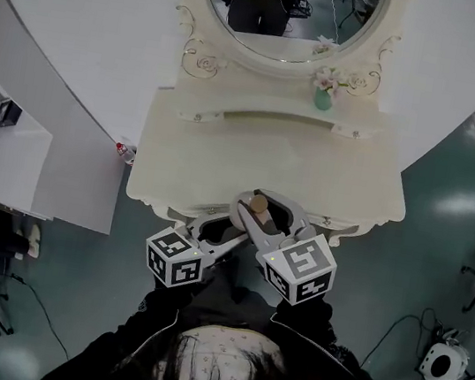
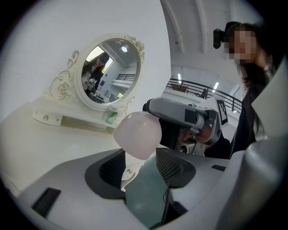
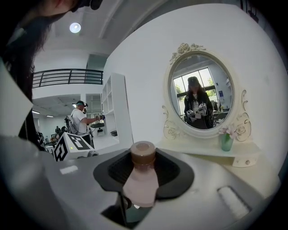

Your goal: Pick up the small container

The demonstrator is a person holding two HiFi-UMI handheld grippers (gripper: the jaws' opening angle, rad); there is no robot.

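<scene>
The small container is a pink bottle (image 3: 140, 184) with a brown cap (image 1: 258, 204). My right gripper (image 3: 143, 168) is shut on it, a black pad on each side of its body and the cap pointing away from the camera. In the head view the right gripper (image 1: 263, 208) holds it over the front edge of the cream dressing table (image 1: 224, 165). My left gripper (image 1: 219, 228) sits just left of it, below the table edge. In the left gripper view the bottle's rounded pink end (image 2: 137, 134) hovers just past the left gripper (image 2: 141, 157), which stands open with floor showing between its pads.
An oval mirror (image 1: 288, 14) stands at the back of the table, with a teal vase of pink flowers (image 1: 324, 93) on the shelf beside it. A white desk (image 1: 6, 157) stands at the left. A person (image 3: 81, 119) stands far off by white shelves.
</scene>
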